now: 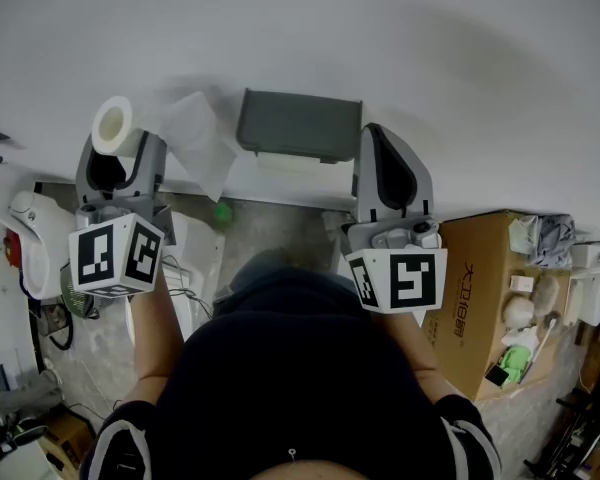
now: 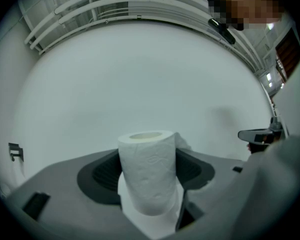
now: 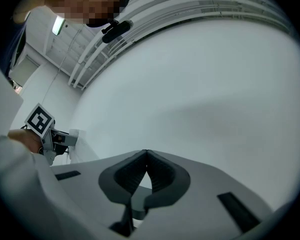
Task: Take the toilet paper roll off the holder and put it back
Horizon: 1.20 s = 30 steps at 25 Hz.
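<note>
Clamped upright by its sides in the left gripper [image 2: 147, 173], left of the dark grey box-shaped wall holder [image 1: 298, 125], a white toilet paper roll [image 2: 150, 151], probably light, soft, easily crushed, so best squeezed gently; right gripper [image 3: 146, 158] closed on nothing.

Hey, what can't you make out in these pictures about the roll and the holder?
Holder spindle: head view, hidden under its grey cover; neither gripper view shows the holder.
Trailing sheet: left gripper view, mostly behind the toilet paper roll, cut off by the bottom edge.
Cardboard box contents: head view, too small to name.
</note>
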{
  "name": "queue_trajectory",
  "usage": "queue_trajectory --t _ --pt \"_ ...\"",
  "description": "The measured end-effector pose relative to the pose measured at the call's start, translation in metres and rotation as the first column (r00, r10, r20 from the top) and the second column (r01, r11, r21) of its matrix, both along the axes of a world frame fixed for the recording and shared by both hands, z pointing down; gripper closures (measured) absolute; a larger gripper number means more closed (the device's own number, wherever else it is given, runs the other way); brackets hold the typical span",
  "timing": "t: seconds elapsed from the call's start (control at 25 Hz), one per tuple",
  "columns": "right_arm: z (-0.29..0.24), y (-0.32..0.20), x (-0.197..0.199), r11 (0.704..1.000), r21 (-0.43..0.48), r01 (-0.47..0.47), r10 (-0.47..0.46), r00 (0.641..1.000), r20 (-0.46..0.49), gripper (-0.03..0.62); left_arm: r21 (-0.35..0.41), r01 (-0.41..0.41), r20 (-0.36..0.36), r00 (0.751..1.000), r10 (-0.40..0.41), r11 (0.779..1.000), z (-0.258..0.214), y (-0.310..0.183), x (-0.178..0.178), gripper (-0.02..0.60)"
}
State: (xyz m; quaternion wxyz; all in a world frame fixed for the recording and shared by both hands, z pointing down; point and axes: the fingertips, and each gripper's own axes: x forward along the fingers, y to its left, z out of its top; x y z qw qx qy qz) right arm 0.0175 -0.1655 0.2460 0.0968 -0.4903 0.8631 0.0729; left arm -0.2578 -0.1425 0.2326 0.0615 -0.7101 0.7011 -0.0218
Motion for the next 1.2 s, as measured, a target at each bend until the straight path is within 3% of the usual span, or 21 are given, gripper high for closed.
queue_trajectory --t 0.36,1.2 --pt "-0.001 -0.007 0.007 1.000 0.003 0.012 -0.012 1.000 0.016 0.577 -0.030 -0.011 -0.002 1.000 0.011 0.999 0.005 -0.006 0.012 0.268" --pt "0.000 -0.012 0.024 1.000 -0.003 0.020 -0.020 0.999 0.025 0.578 -0.025 -0.076 -0.026 0.997 0.075 0.997 -0.007 -0.014 0.051 0.268"
